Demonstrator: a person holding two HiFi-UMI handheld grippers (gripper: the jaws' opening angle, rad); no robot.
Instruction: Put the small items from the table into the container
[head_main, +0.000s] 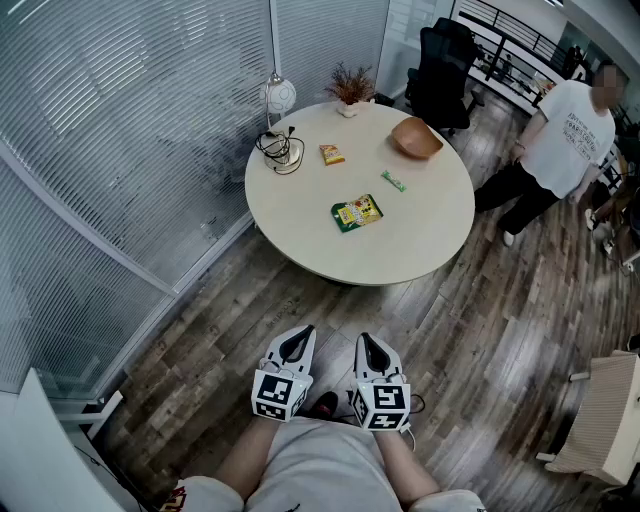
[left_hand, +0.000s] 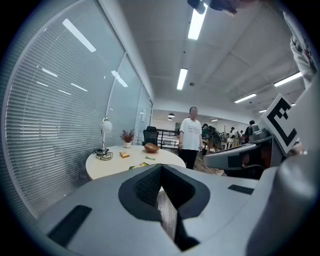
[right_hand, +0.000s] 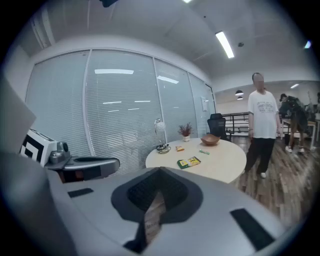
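I hold both grippers low, close in front of my body, side by side and just apart, pointing forward and slightly down. My left gripper (head_main: 298, 342) has its jaws together, empty. My right gripper (head_main: 369, 346) is closed on nothing too.

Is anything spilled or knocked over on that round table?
Nothing looks wrong. The bowl sits upright, the orange packet, green stick and yellow-green packet lie flat on the table, and the plant and lamp stand straight. The lamp's cable is just loosely coiled.
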